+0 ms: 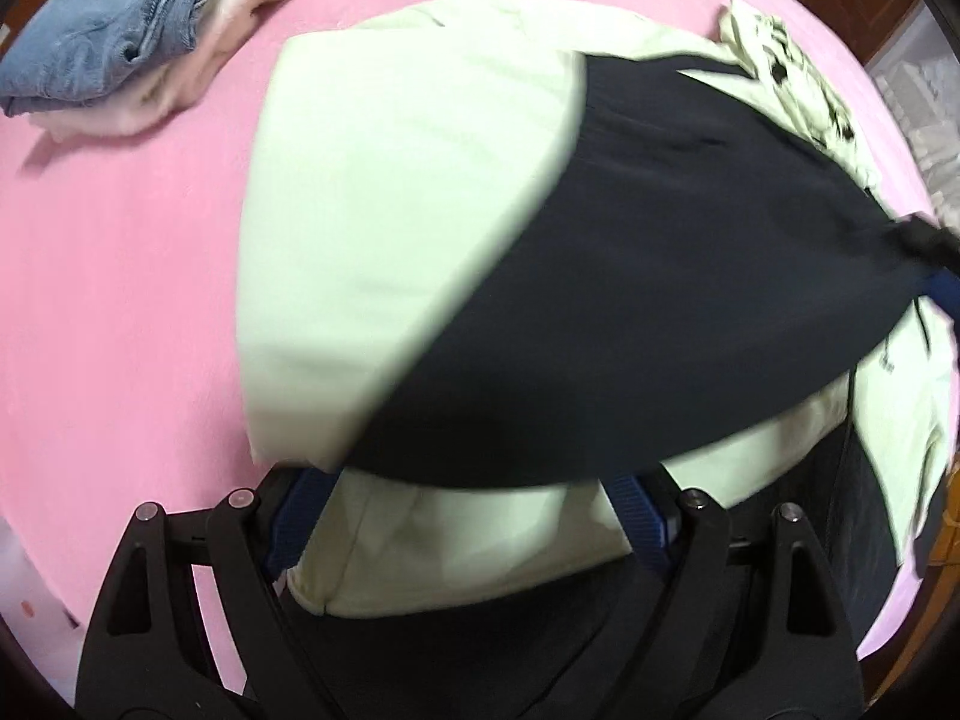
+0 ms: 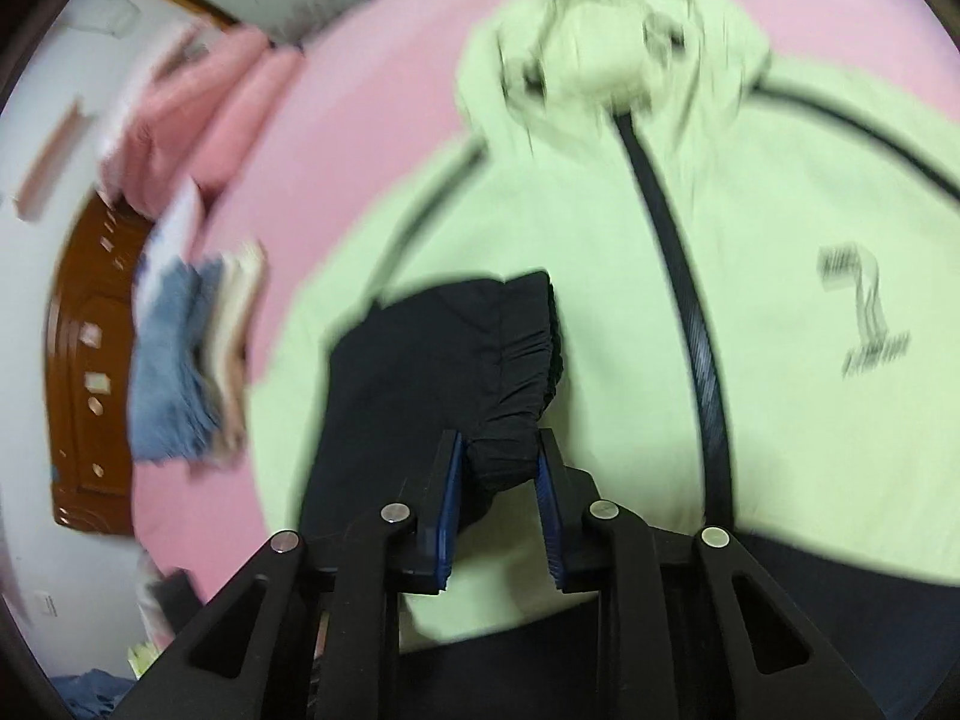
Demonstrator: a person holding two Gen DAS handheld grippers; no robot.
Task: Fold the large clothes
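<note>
**Claws stretch a dark sleeve over the jacket**

Right claw (image 2: 498, 480) is clamped on the gathered cuff of the black sleeve (image 2: 432, 372). The left claw (image 1: 468, 516) stands spread, its tips hidden under the fabric, so its grip cannot be told. The pale green jacket (image 2: 780, 192) lies zip-up on the pink bed (image 1: 120, 252), folded clothes (image 1: 114, 30) nearby.

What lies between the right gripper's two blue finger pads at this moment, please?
In the right wrist view, the bunched dark cuff of the jacket's sleeve sits between the right gripper pads, above the pale green jacket.
</note>
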